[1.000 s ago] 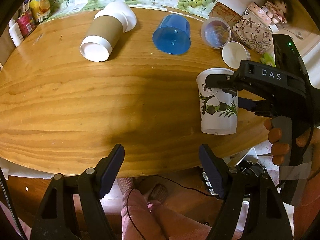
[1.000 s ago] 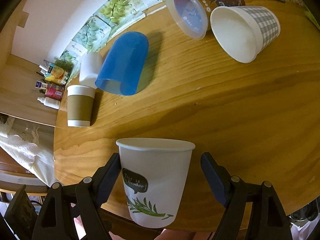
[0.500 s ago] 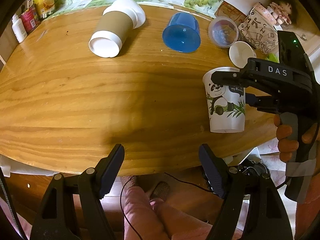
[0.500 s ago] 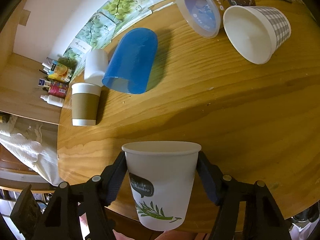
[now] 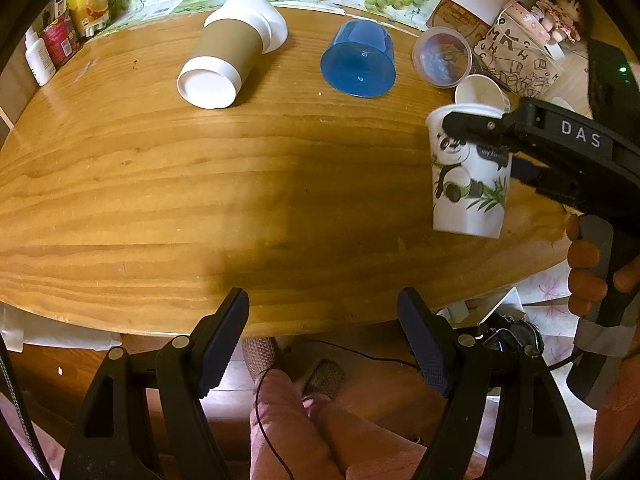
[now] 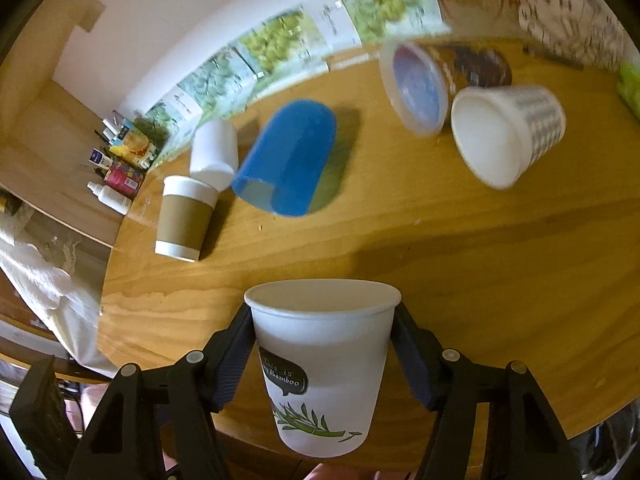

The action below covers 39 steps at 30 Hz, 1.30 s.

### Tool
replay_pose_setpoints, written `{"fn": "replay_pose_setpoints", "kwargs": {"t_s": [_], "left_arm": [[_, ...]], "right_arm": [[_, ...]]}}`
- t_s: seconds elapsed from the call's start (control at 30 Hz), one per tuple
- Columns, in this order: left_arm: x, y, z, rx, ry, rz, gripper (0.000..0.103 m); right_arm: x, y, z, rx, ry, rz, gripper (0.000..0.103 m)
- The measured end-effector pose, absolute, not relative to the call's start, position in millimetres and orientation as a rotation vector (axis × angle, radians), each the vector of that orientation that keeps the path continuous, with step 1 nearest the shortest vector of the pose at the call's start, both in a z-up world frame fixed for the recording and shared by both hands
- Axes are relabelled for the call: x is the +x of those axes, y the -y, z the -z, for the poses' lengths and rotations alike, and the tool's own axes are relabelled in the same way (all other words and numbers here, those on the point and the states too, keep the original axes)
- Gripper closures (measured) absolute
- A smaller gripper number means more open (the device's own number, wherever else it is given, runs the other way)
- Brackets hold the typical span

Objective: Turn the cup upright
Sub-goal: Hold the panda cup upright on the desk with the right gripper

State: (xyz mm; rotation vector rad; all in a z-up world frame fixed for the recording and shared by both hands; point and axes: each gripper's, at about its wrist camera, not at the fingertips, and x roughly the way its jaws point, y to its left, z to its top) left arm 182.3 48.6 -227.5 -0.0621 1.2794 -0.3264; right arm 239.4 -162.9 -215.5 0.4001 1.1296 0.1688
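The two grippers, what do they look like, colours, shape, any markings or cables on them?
Both are black plastic, hand-held tools with two angled arms, silver pivot screws and dark ribbed pads on the fingers. The left gripper shows that build plainly. The right gripper bears white letters DAS on its body, a grey handle and a small green light behind. A thin dark cable runs below the left gripper. No sleeves are clearly visible.

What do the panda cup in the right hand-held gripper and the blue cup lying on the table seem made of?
Panda cup: likely paper, matte white with printed artwork and a rolled rim. Blue cup: probably plastic, a smooth, slightly translucent wall with a glossy base.
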Motion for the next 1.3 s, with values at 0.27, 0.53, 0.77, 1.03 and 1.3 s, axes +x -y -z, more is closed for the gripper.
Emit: {"fn": "replay_pose_setpoints", "kwargs": {"t_s": [0.27, 0.53, 0.77, 1.03, 1.3], "left_arm": [[175, -47, 226, -0.046, -1.279, 0.315, 0.023], [163, -48, 229, -0.024, -1.296, 0.291, 0.023], [149, -55, 237, -0.039, -1.326, 0.243, 0.023], [141, -64, 254, -0.064, -1.383, 0.188, 0.023], [140, -70, 260, -0.092, -1.388, 0.158, 0.023]], "right_arm": [[224, 155, 201, 0.316, -0.969, -0.181, 0.036], [203, 138, 200, 0.168, -0.762, -0.108, 0.036], [186, 135, 208, 0.161, -0.588, -0.082, 0.036], [166, 123, 215, 0.098, -0.404, -0.092, 0.036], [149, 102, 228, -0.016, -0.277, -0.105, 0.036]]}}
